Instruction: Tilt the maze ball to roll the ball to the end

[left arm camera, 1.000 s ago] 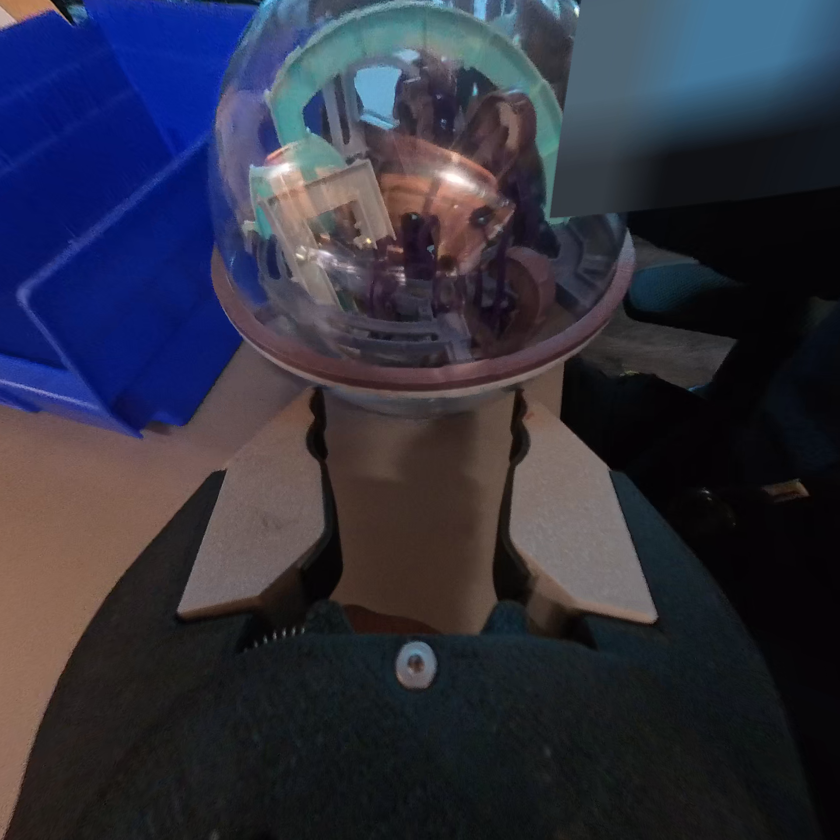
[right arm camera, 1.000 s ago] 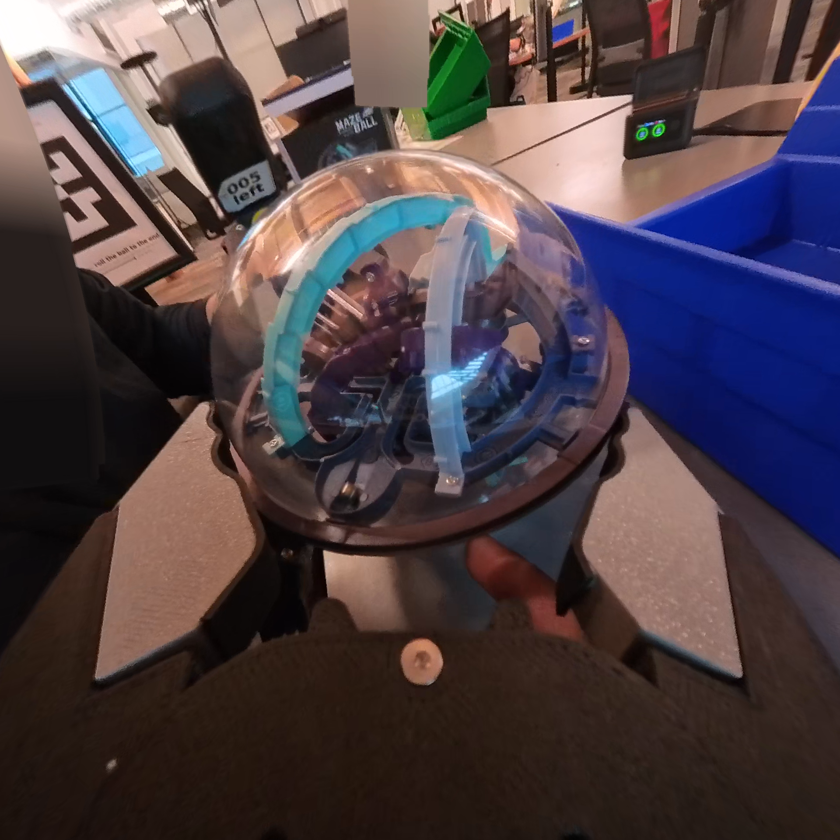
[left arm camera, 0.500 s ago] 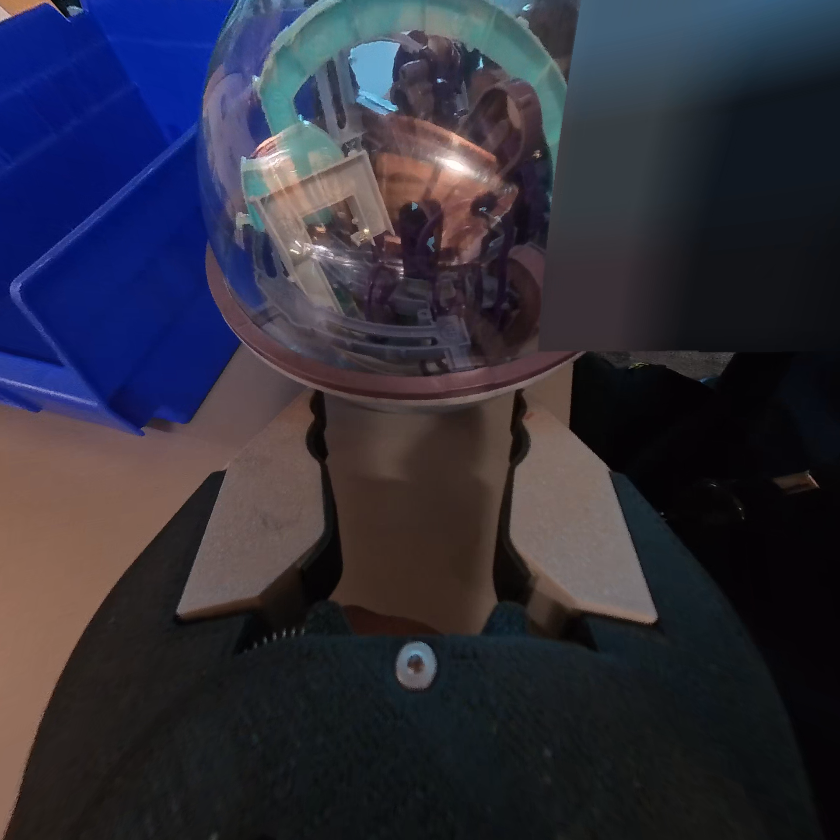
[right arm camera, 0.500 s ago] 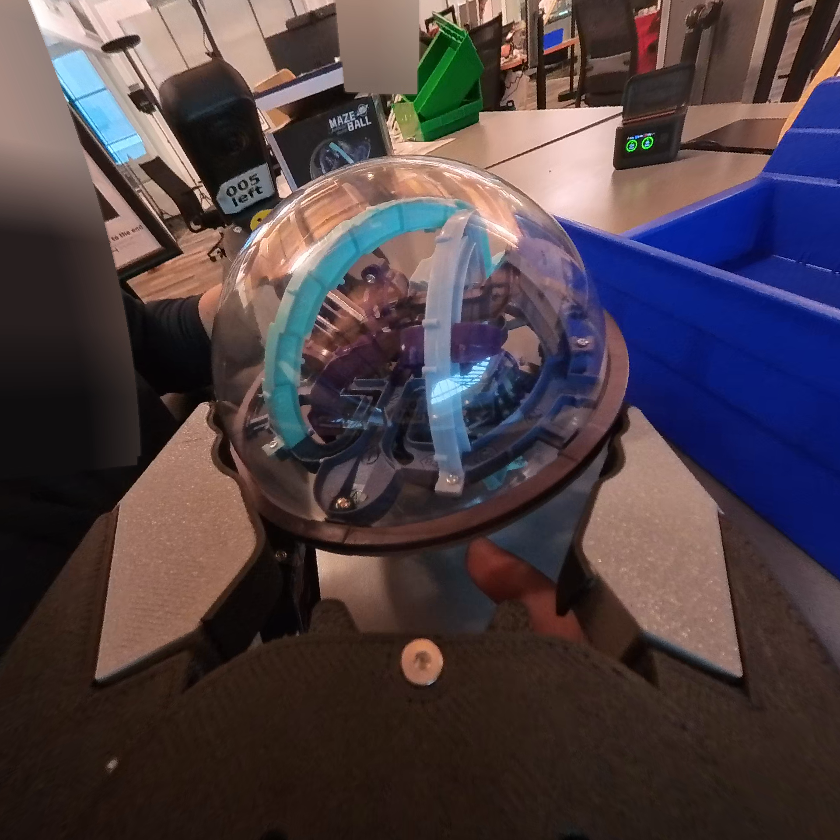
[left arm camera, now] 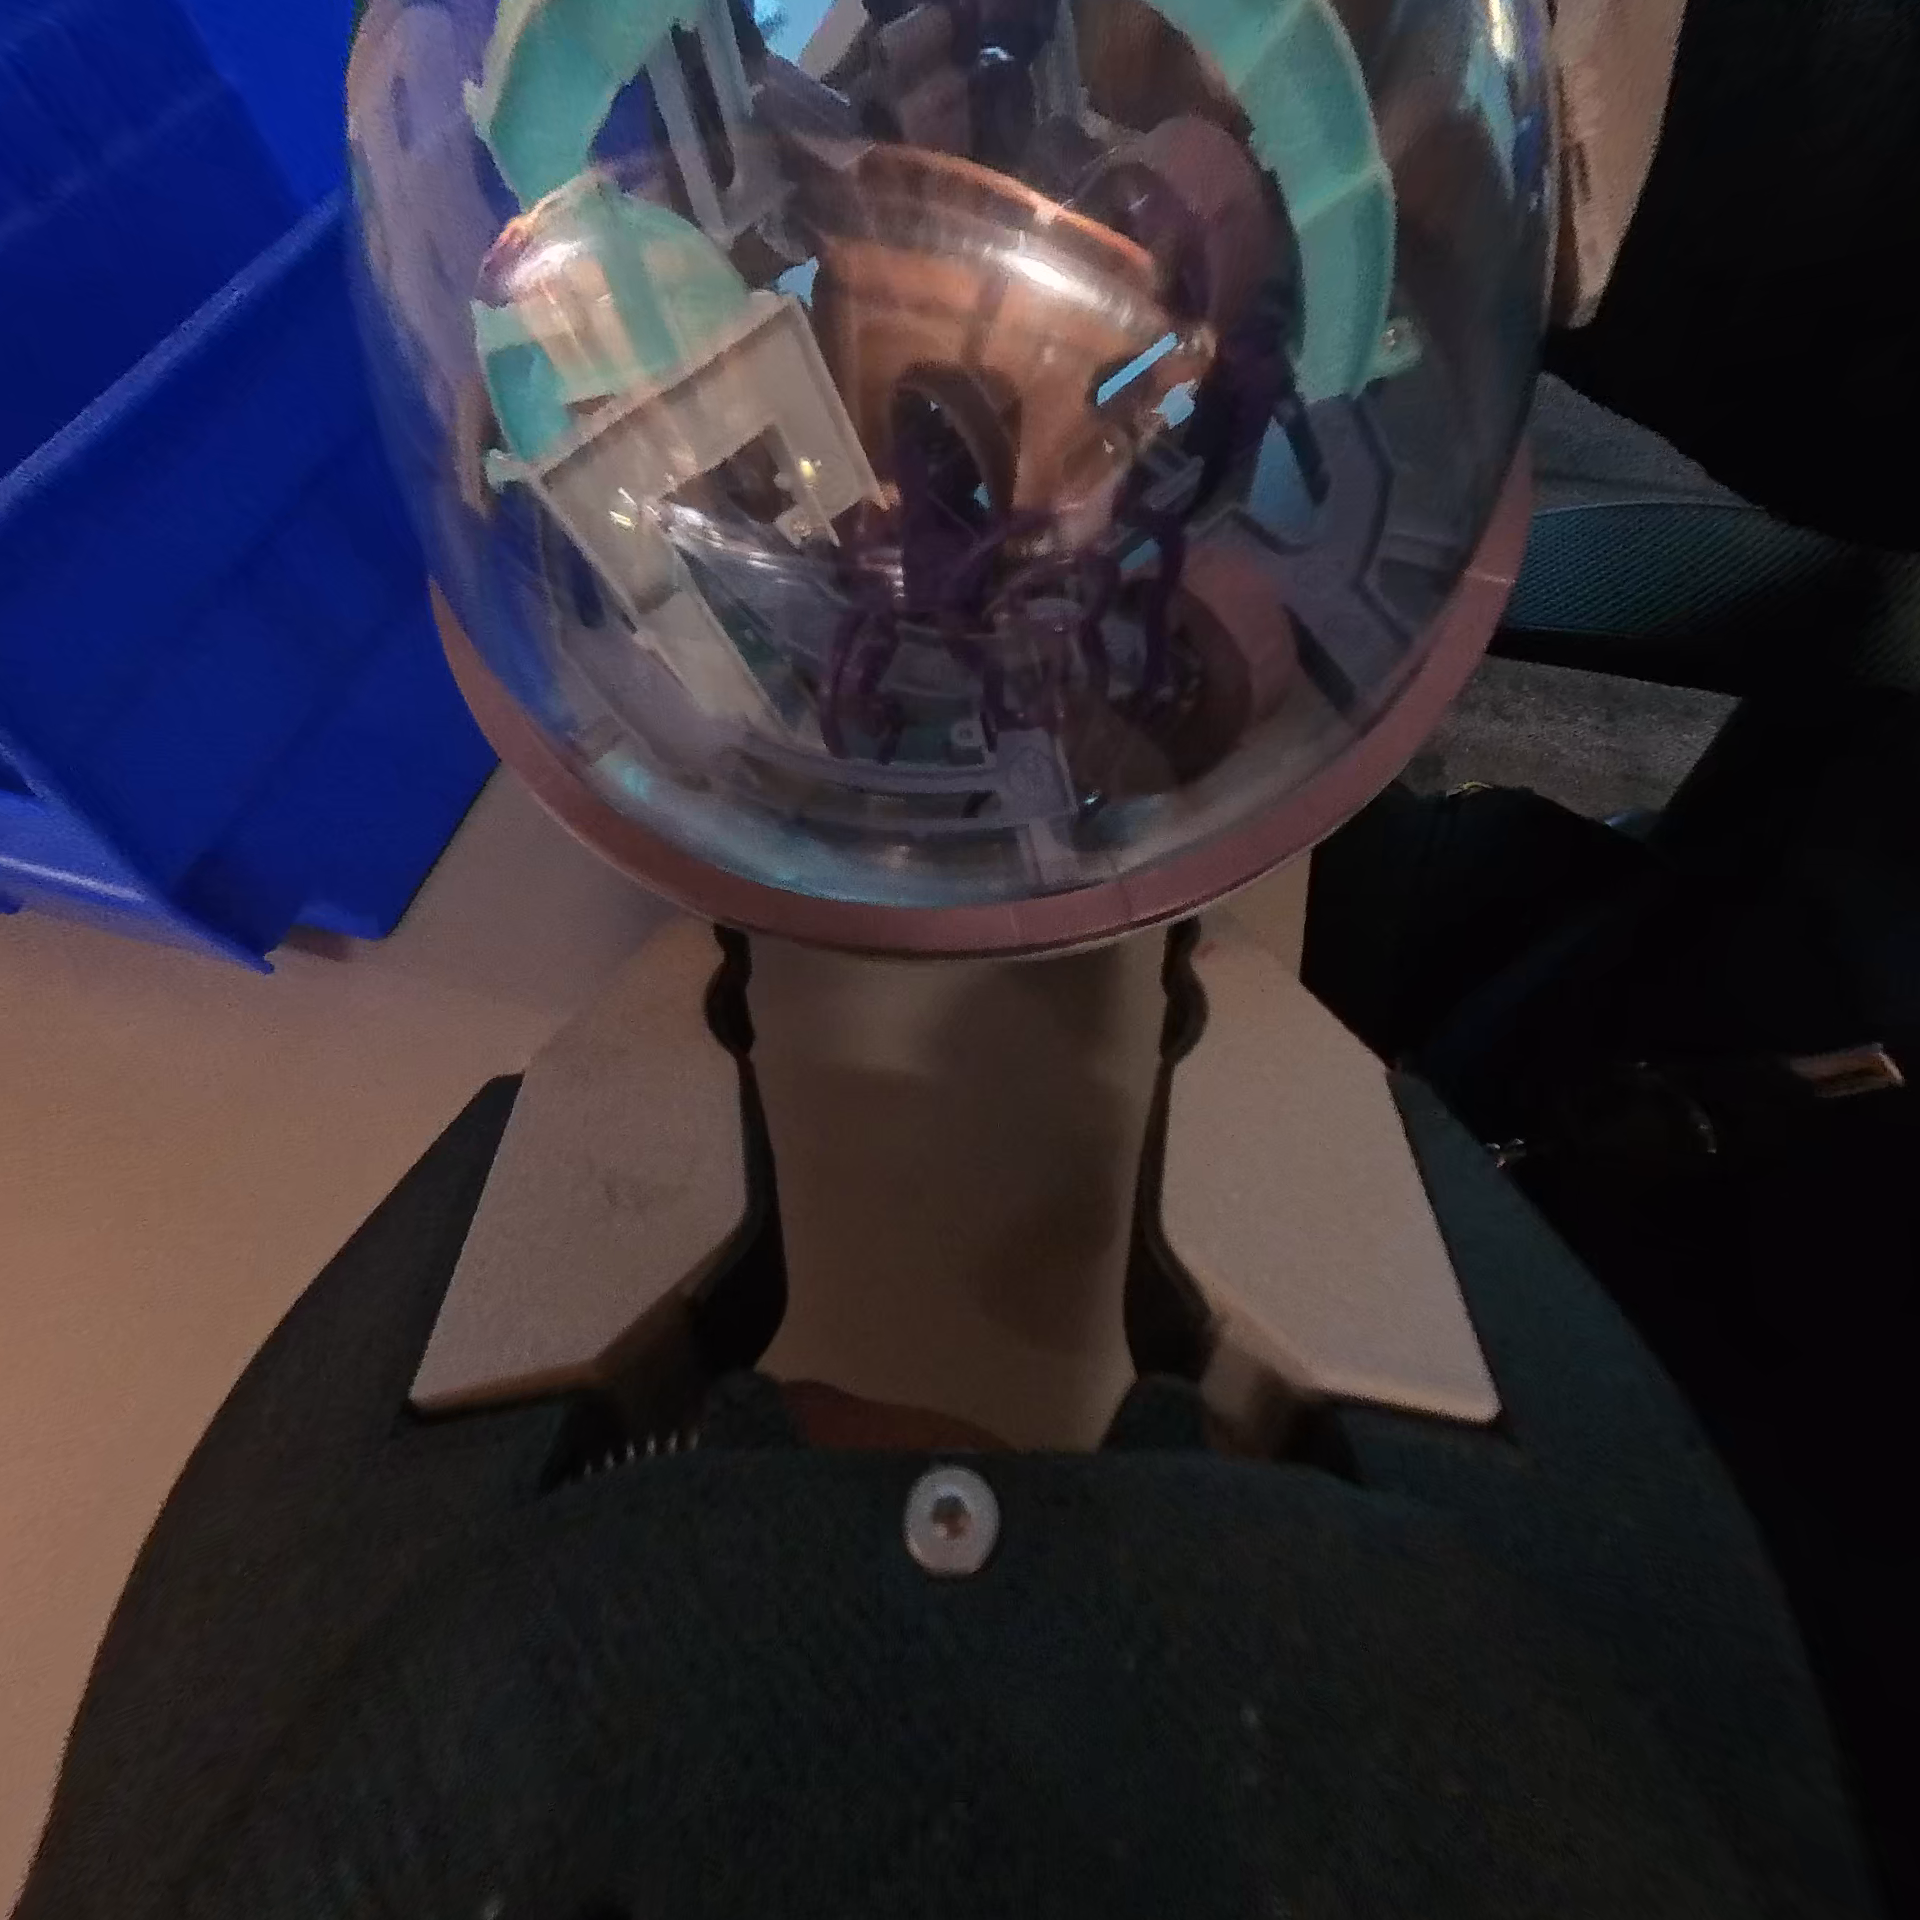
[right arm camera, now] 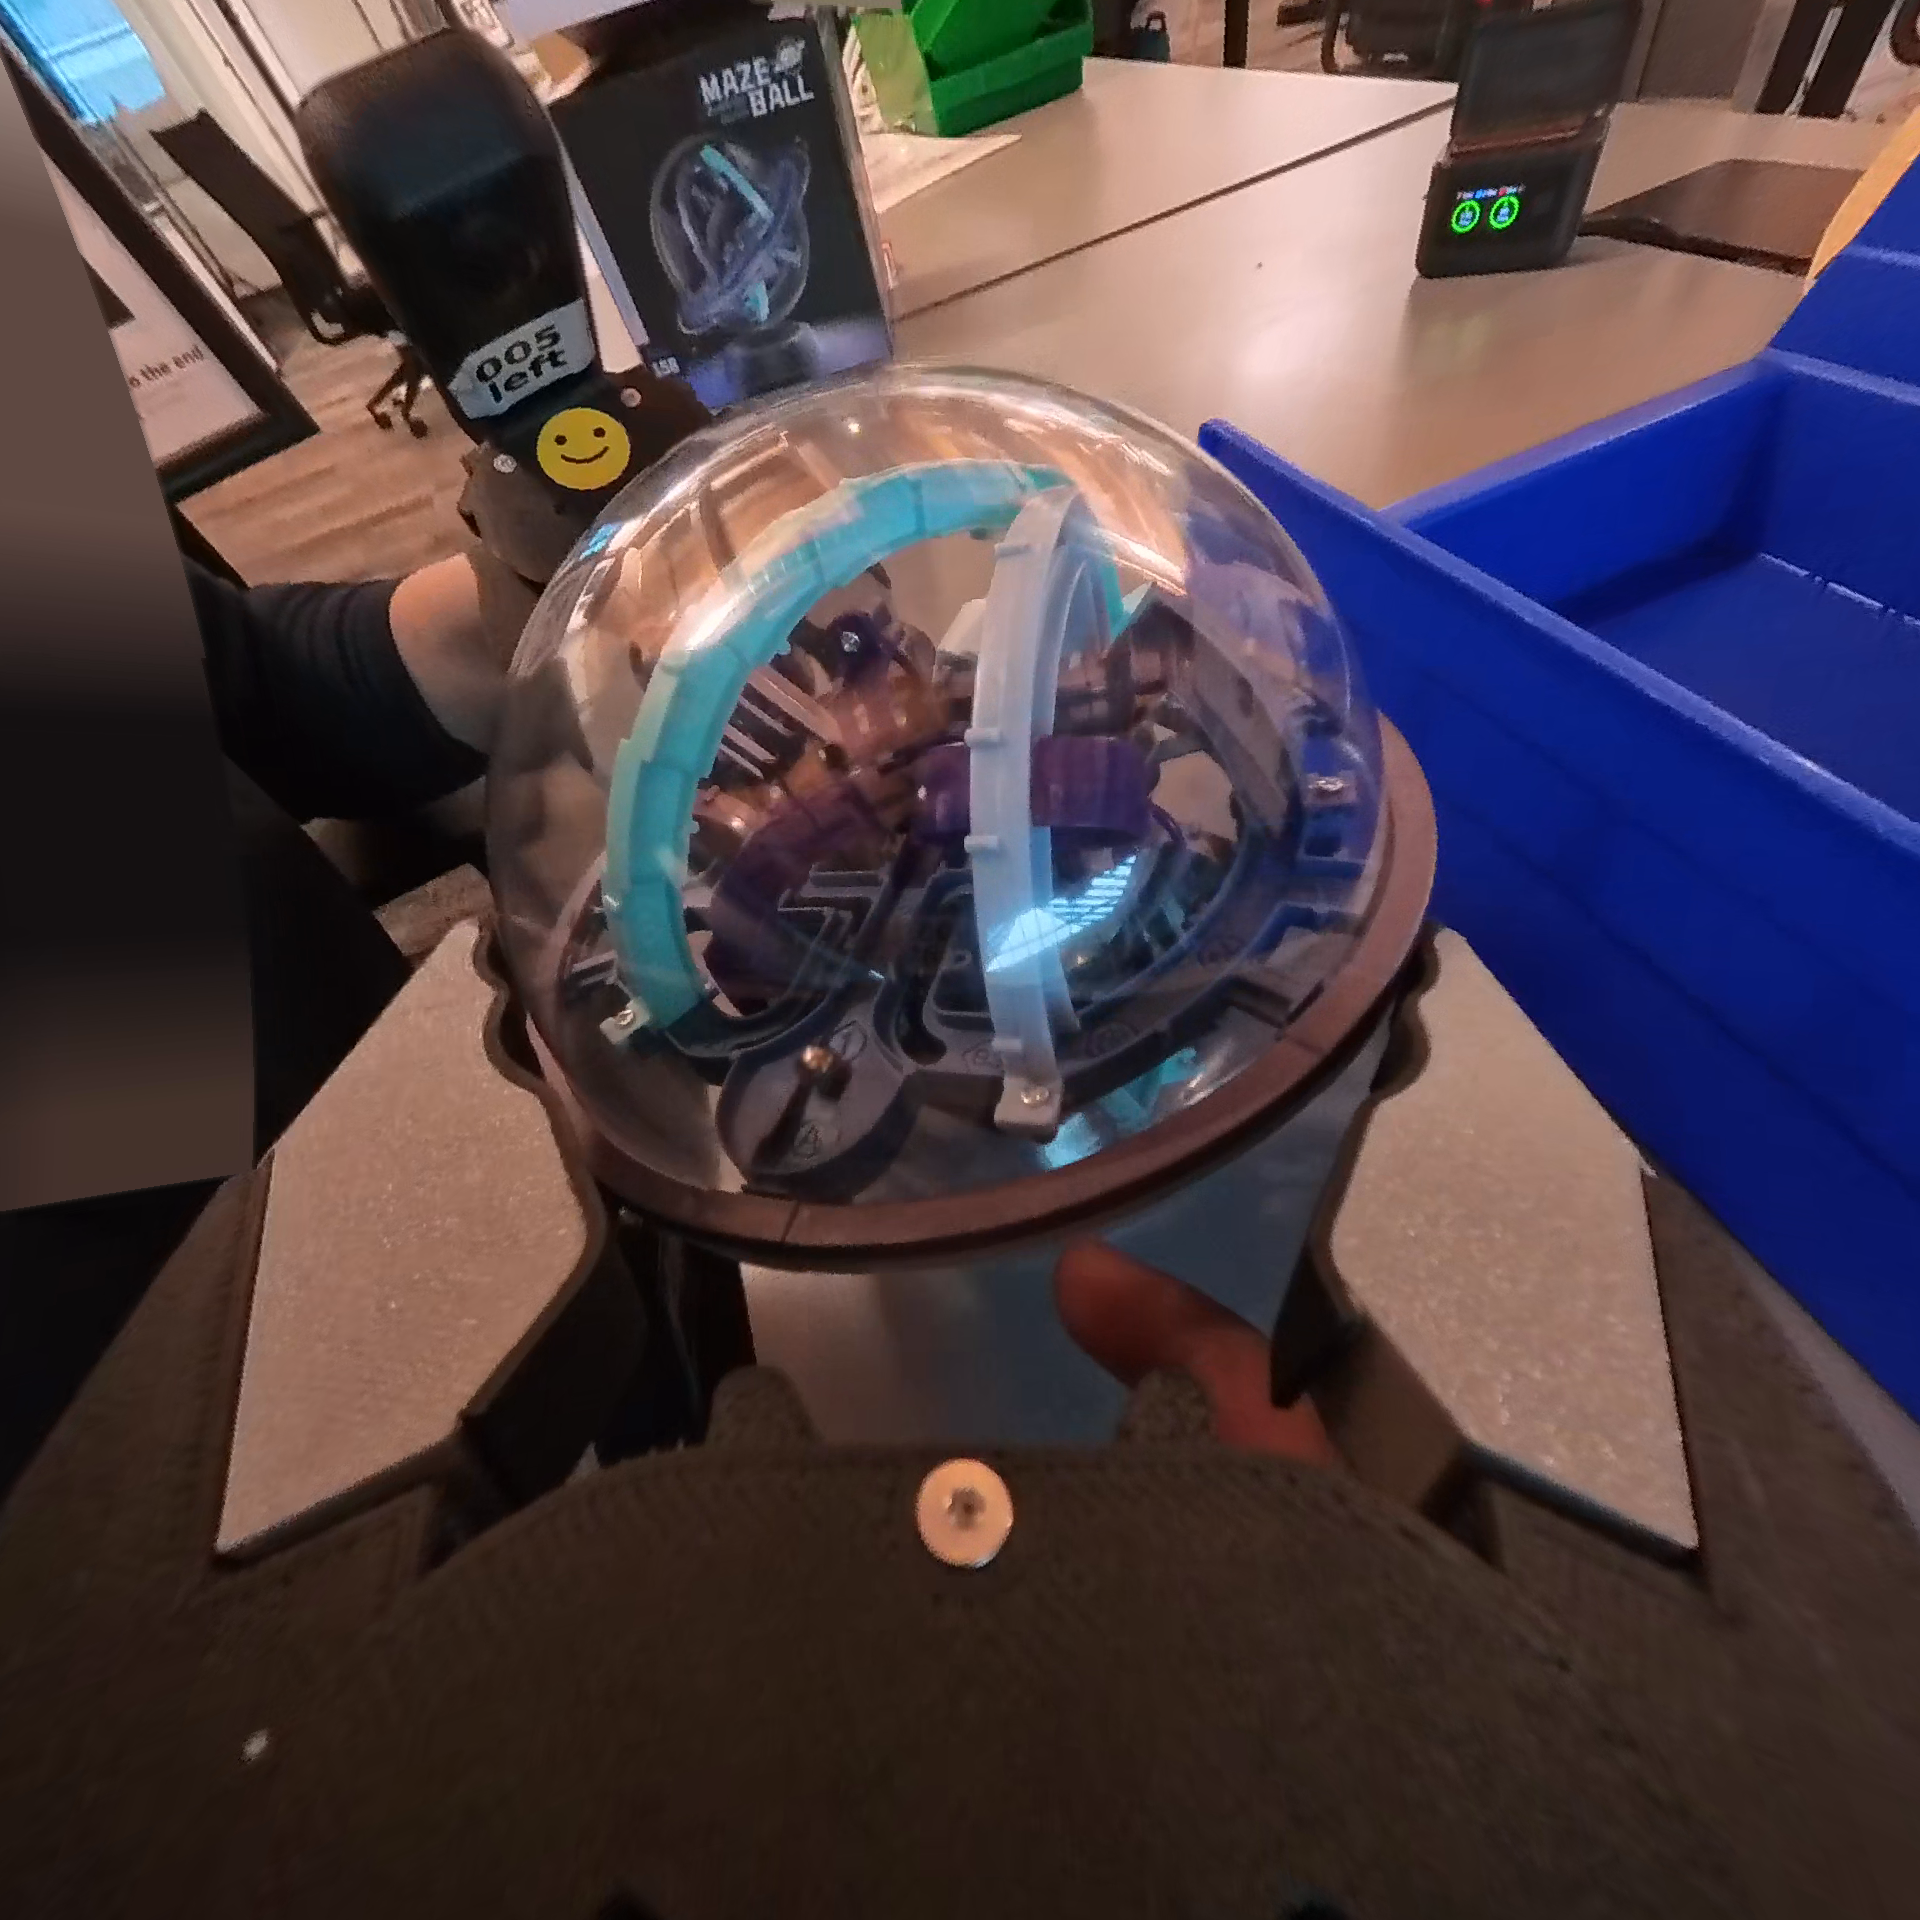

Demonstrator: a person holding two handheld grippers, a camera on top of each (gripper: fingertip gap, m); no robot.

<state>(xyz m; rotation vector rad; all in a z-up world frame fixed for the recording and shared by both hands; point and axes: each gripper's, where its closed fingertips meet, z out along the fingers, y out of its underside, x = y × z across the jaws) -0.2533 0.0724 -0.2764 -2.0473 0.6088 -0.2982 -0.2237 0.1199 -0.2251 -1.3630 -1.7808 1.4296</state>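
Observation:
The maze ball (right arm camera: 935, 779) is a clear sphere with a dark band round its middle and teal, white and purple tracks inside. My right gripper (right arm camera: 951, 997) is spread wide and shut on the band, one finger on each side. A small shiny ball (right arm camera: 821, 1058) sits on the dark track at the near side. In the left wrist view the maze ball (left arm camera: 935, 468) fills the top. My left gripper (left arm camera: 956, 935) has its fingertips under the band, against the ball's lower half. The left gripper (right arm camera: 540, 488) also shows behind the ball in the right wrist view.
A blue bin (right arm camera: 1662, 727) stands close on the right of the ball; it is at the left in the left wrist view (left arm camera: 156, 520). The ball's dark box (right arm camera: 748, 208) and a small device with green lights (right arm camera: 1496, 208) stand on the grey table (right arm camera: 1195, 312) beyond.
Both grippers and the ball have tilted together, so the box and table rose into the right view. In the left view the ball has grown larger and turned slightly against the fingertips.

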